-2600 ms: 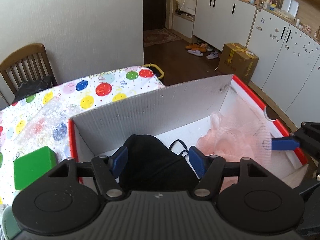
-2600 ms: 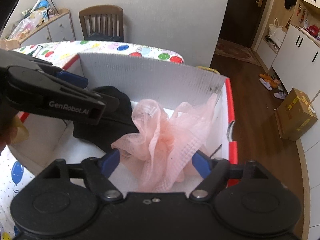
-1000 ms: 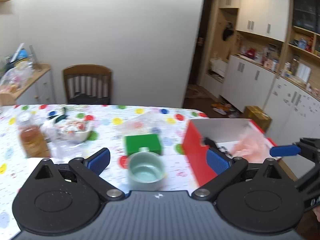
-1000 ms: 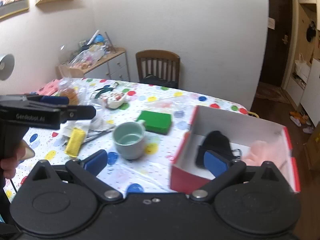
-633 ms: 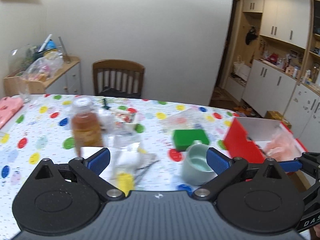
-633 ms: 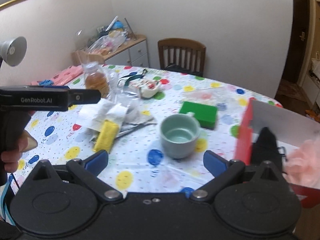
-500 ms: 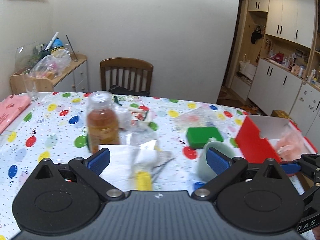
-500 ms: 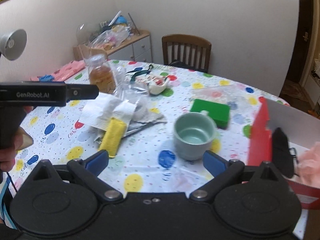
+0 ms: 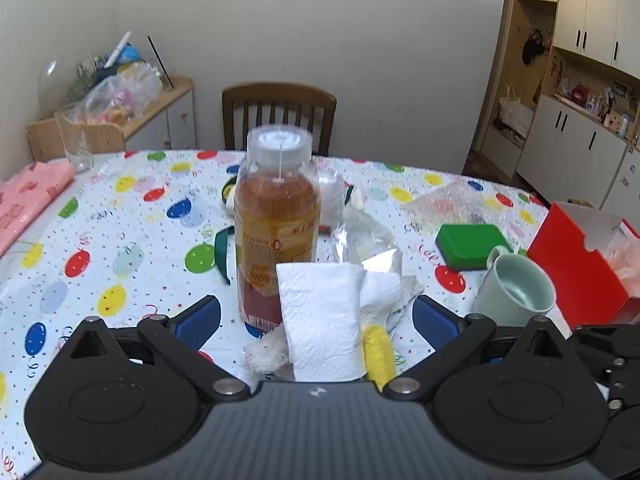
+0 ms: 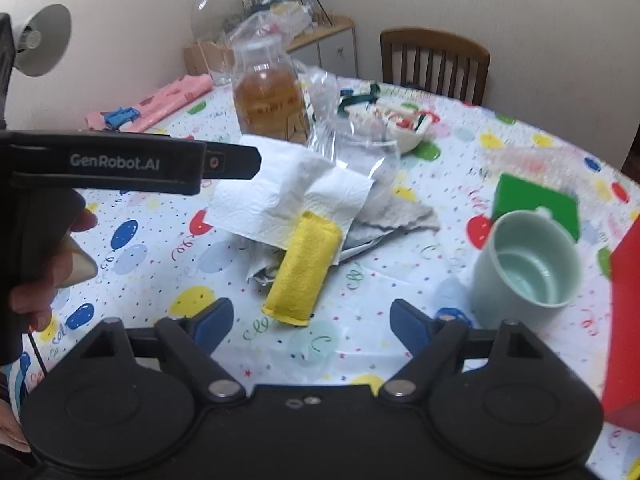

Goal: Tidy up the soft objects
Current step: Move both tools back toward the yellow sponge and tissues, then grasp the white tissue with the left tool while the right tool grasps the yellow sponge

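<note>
A rolled yellow cloth [image 10: 305,270] lies on the dotted tablecloth, its far end under a white paper towel [image 10: 288,192]. My right gripper [image 10: 312,322] hovers just short of the roll's near end, its jaws closing with nothing between them. My left gripper [image 9: 316,318] stands open around the paper towel [image 9: 322,320] and the yellow cloth [image 9: 378,350], without pressing on either. The red box [image 9: 576,268] at the right holds the pink mesh puff [image 9: 628,256].
A bottle of amber drink [image 9: 276,224] stands just behind the towel. A pale green mug [image 10: 528,264] and a green sponge [image 9: 472,246] sit to the right. Crinkled clear plastic [image 10: 356,148], a small bowl [image 10: 396,124] and a pink cloth [image 10: 160,100] lie farther back. A chair [image 9: 278,116] stands beyond the table.
Both grippers swung left from the red box to the paper towel pile and dropped closer to the table. The right jaws have narrowed.
</note>
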Demonstrator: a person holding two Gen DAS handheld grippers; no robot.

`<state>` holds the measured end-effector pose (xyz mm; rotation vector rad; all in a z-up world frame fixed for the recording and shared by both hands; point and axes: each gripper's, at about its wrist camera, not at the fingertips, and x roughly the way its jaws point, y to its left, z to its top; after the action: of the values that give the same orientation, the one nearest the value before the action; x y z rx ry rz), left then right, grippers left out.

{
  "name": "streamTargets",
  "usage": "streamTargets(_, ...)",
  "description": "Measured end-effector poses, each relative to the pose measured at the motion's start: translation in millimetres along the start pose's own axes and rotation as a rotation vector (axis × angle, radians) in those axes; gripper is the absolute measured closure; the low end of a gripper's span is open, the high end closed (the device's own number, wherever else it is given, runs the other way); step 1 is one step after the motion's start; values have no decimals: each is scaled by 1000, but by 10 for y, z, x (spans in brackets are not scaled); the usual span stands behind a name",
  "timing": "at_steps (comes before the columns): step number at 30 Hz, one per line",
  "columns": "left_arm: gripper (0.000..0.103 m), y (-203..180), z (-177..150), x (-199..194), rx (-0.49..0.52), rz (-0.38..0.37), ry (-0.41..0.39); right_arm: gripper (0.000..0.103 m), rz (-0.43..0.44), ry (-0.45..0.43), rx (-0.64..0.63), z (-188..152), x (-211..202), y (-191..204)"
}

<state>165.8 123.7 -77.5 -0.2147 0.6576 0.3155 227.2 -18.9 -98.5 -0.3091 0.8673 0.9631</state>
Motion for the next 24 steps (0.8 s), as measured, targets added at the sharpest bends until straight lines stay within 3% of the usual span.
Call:
streamTargets(11,4,-14,-24,302,47,-42,40,35,17,57,29,123,482,3)
streamTargets(17,21,-35,-32,425,70,-56,63,43,30,68,40,168,608,-19)
streamTargets(24,49,-106,-53,489,114,-70,72,53,49,74,52,177,695,-45)
